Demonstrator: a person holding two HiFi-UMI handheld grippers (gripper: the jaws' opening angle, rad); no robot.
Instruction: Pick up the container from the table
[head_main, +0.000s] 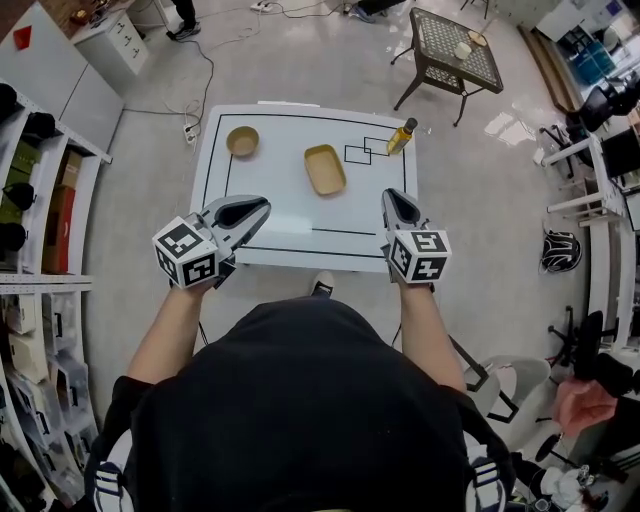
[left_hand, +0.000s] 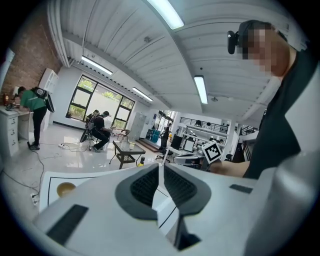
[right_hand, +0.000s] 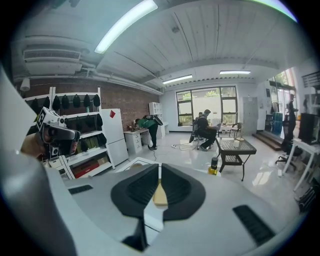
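Observation:
A tan rectangular container (head_main: 325, 169) lies empty on the white table (head_main: 300, 225), a little beyond its middle. In the right gripper view a strip of the container (right_hand: 160, 195) shows through the narrow slit between the jaws. My left gripper (head_main: 262, 206) hovers over the table's near left part, shut with nothing in it. My right gripper (head_main: 397, 196) hangs over the near right part, also shut and empty. Both are short of the container. In their own views the left gripper (left_hand: 160, 167) and the right gripper (right_hand: 160, 167) have their pads together.
A round tan bowl (head_main: 242, 141) sits at the table's far left and a yellow oil bottle (head_main: 401, 135) at its far right. Beyond stands a black mesh side table (head_main: 455, 50). Shelves (head_main: 40, 200) line the left wall, and chairs stand at the right. People work in the background.

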